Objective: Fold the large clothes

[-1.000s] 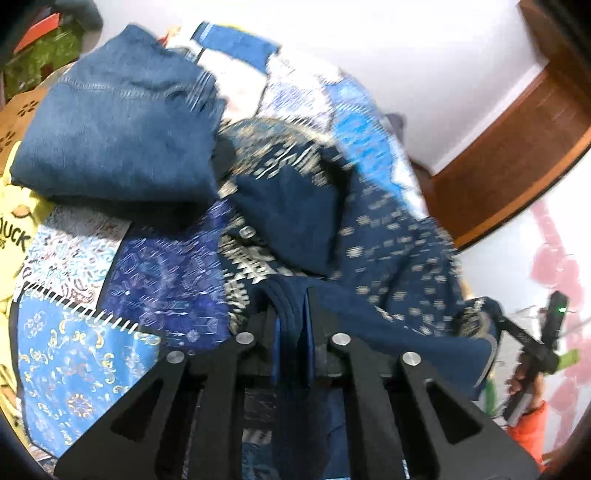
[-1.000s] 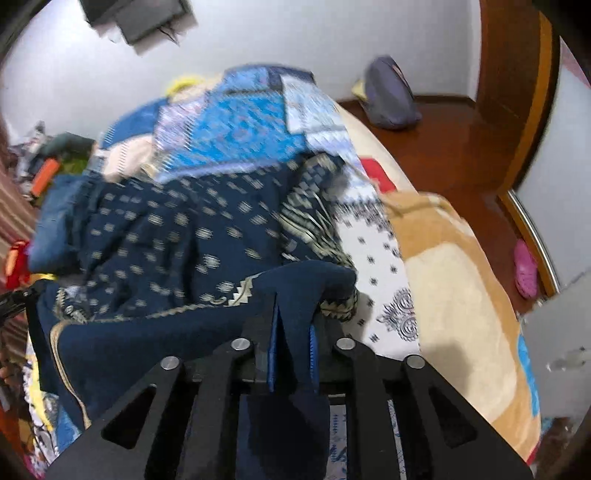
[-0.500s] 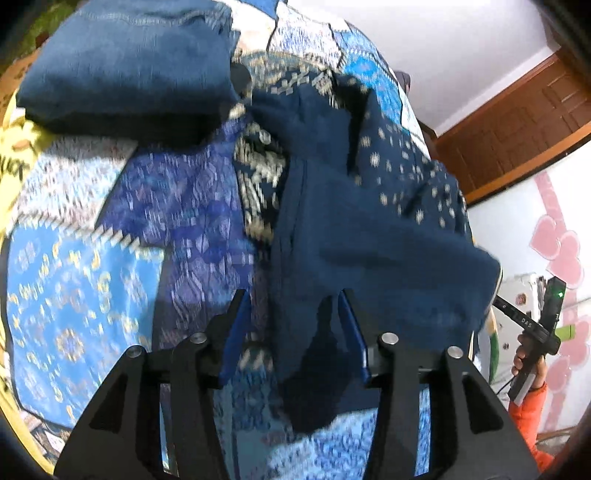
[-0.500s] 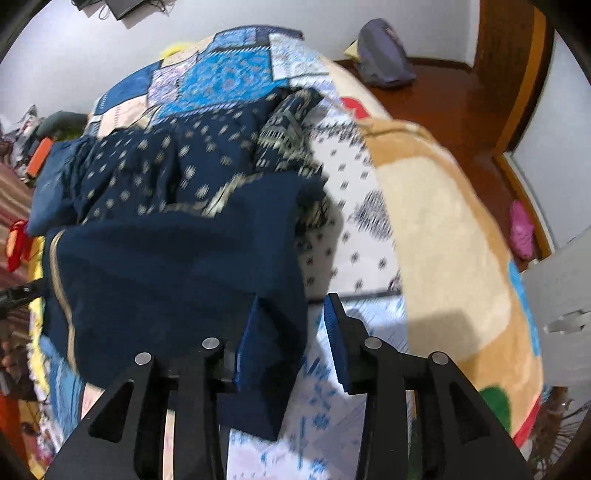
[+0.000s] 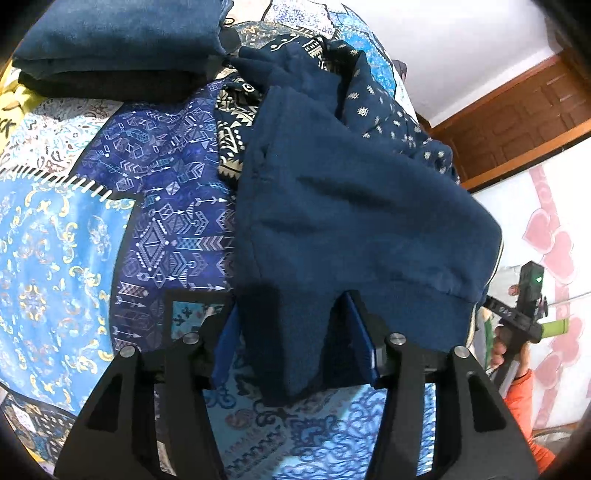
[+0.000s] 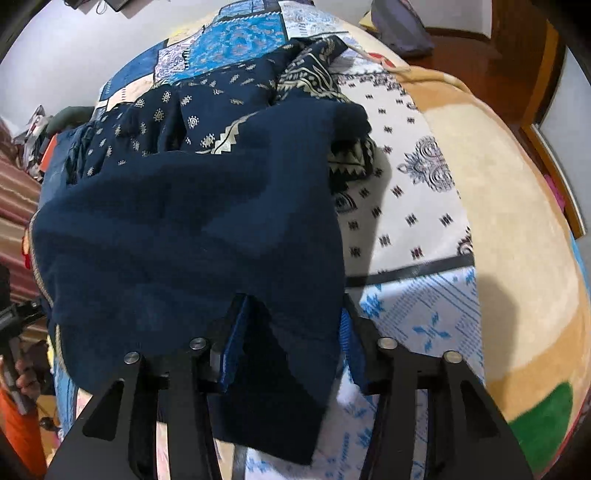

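Navy garment (image 5: 351, 221), printed on one face and plain on the other, lying doubled over on the patchwork bedspread (image 5: 66, 229), plain side up. Half a second back, still sliding out of both sets of tongs; a full second back, pinched tight in both and held up off the bed. Now let go at both corners, so this fold looks laid down and finished, with the next fold, or a smoothing pass, probably due.

From the left view: a stack of folded denim (image 5: 118, 33) at the far left, just touching the garment's far corner. Nearer, the left tongs (image 5: 295, 332) spread wide, blue pads well apart, gripping nothing. Between the pads, the near left corner of the cloth, draped loose and hanging past the fingers toward the camera; contact with the pads not clear. Off to the right past the garment's edge, the other handle in a hand with an orange sleeve.

From the right view: the folded top layer (image 6: 192, 229) filling the left and middle, printed underlayer showing beyond it. Right tongs (image 6: 288, 339) likewise wide and holding nothing, with the near right corner of the cloth lying between the pads and trailing toward the camera. To the right, bare white patterned sheet (image 6: 406, 192), then a tan blanket (image 6: 517, 229) at the bed's edge.
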A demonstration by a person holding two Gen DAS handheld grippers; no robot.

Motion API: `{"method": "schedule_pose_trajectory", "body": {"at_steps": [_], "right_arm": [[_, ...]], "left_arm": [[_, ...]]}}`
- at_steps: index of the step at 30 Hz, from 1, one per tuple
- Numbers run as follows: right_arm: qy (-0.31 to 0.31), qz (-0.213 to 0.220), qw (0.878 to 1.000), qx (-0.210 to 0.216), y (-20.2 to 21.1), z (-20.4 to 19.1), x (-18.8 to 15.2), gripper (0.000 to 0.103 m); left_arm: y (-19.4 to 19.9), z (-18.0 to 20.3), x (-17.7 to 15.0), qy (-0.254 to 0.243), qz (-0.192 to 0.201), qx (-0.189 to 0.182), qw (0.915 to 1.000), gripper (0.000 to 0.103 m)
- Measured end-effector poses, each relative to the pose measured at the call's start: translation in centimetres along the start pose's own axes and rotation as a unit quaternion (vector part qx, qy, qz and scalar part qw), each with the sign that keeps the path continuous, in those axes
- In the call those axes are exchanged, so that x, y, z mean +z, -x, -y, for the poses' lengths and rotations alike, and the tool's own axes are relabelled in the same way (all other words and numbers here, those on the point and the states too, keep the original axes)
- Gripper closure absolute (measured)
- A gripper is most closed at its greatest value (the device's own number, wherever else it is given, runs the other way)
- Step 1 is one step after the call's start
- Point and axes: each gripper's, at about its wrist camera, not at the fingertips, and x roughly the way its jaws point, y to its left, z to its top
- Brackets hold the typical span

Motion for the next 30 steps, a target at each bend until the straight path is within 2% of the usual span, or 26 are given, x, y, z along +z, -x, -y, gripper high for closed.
{"method": "schedule_pose_trajectory", "body": {"at_steps": [1,3,5,6,7,12,16,22,26,28,30], "right_arm": [[0.003,0.005,1.0,-0.001,0.0,-0.4,0.1,0.093],[-0.004,0.012,1.0,0.001,0.5,-0.9,0.3,0.094],[-0.006,0.033,0.999,0.011,1.6,-1.4,0.4,0.095],[-0.007,0.047,0.999,0.023,2.5,-1.7,0.8,0.095],[-0.008,0.057,0.998,0.033,3.3,-1.8,0.9,0.095],[-0.008,0.133,0.987,0.086,8.5,-3.2,3.6,0.096],[-0.001,0.164,0.983,0.089,10.2,-4.1,6.5,0.096],[-0.026,0.185,0.979,0.076,9.7,-2.7,12.8,0.096],[-0.067,0.184,0.978,0.073,7.6,-0.7,16.7,0.096],[-0.078,0.18,0.978,0.065,6.4,-0.2,18.4,0.096],[-0.089,0.16,0.981,0.058,3.9,0.6,20.1,0.096]], "left_arm": [[0.0,0.2,0.1,0.003,0.0,-0.01,0.9999,0.05],[-0.1,0.8,0.5,0.006,0.003,-0.02,0.9998,0.053],[0.4,1.5,0.6,-0.008,0.009,-0.017,0.9998,0.074],[0.8,1.9,0.8,-0.019,0.012,-0.014,0.9997,0.09],[1.0,2.2,0.9,-0.024,0.014,-0.017,0.9995,0.095],[4.8,4.6,2.8,-0.036,0.059,-0.088,0.9937,0.097],[7.2,6.3,5.9,-0.044,0.107,-0.114,0.9868,0.098],[8.3,7.3,12.4,-0.048,0.166,-0.094,0.9805,0.098],[7.0,6.4,17.6,-0.02,0.19,-0.098,0.9767,0.098],[5.3,5.7,20.1,-0.008,0.194,-0.085,0.9772,0.098],[2.8,4.9,22.3,-0.004,0.189,-0.047,0.9808,0.098]]}}
